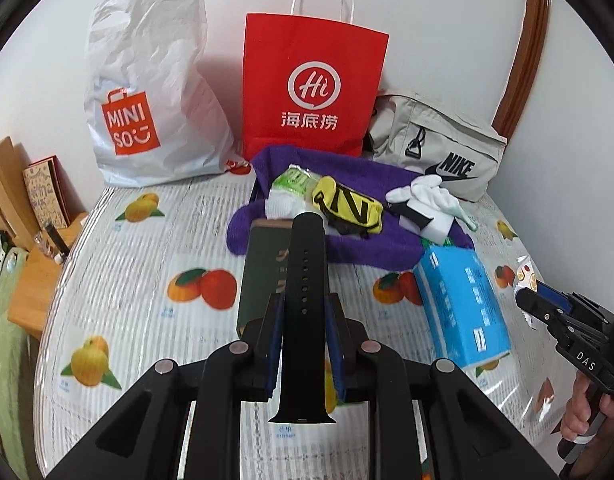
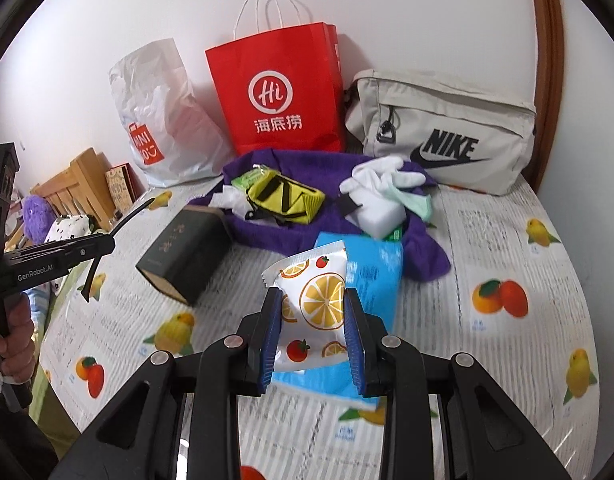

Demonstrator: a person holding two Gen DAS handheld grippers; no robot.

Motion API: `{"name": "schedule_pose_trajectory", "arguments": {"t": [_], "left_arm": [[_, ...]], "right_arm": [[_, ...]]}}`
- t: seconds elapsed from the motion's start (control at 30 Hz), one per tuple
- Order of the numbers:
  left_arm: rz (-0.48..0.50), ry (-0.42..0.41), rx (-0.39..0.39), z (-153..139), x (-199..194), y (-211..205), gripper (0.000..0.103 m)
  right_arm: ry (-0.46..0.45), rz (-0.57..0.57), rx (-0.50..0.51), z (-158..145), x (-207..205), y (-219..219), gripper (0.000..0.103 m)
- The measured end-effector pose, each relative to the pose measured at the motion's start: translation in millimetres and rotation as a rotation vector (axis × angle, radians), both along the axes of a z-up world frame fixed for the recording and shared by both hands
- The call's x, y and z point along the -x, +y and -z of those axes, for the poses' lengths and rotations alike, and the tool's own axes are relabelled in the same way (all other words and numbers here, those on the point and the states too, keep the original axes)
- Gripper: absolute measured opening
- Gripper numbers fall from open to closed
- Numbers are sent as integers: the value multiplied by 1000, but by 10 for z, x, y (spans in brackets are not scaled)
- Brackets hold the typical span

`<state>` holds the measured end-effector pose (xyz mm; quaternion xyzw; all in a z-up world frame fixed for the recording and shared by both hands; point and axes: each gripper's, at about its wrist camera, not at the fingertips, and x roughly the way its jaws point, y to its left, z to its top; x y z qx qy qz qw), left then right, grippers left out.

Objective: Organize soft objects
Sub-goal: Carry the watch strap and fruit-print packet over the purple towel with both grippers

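Note:
My left gripper (image 1: 303, 300) is shut on a black watch strap (image 1: 305, 264), which stands up between the blue pads above the table. My right gripper (image 2: 313, 300) is shut on a white packet printed with citrus slices (image 2: 315, 300), held above a blue tissue pack (image 2: 371, 272). From the left wrist view the right gripper (image 1: 527, 300) shows at the right edge with the packet (image 1: 525, 274). A purple towel (image 1: 355, 172) lies mid-table with a yellow pouch (image 1: 347, 204), a green packet (image 1: 293, 182), white gloves (image 1: 423, 192) and a white sponge block (image 1: 435, 226) on it.
A white Miniso plastic bag (image 1: 147, 92), a red paper bag (image 1: 311, 88) and a beige Nike bag (image 1: 443, 140) stand along the back wall. A dark green box (image 1: 263, 272) lies left of the blue pack (image 1: 463, 308). Wooden furniture (image 1: 11, 184) borders the table's (image 1: 147, 280) left side.

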<state>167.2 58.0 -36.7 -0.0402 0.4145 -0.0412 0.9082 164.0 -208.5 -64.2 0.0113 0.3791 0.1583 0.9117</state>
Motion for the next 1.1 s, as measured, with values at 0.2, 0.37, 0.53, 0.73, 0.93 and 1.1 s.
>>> {"name": "schedule_pose_trajectory", "arguments": {"t": [0.2, 0.37, 0.53, 0.73, 0.93, 1.1], "left_arm": [[-18, -7, 3, -46, -187, 68, 20], [-26, -12, 7, -76, -358, 135, 20], [-28, -5, 3, -62, -560, 165, 20], [-17, 5, 15, -20, -815, 162, 20], [-5, 14, 23, 18, -1075, 106, 20], [10, 30, 29, 51, -1334, 29, 20]], "right_arm": [[-10, -7, 2, -76, -197, 47, 30], [-17, -11, 9, -121, -382, 79, 30], [-21, -8, 13, -134, -585, 104, 30], [-13, -5, 15, -104, -864, 125, 30], [-2, -18, 15, -40, -1162, 140, 30], [17, -26, 27, 45, -1413, 157, 31]]}}
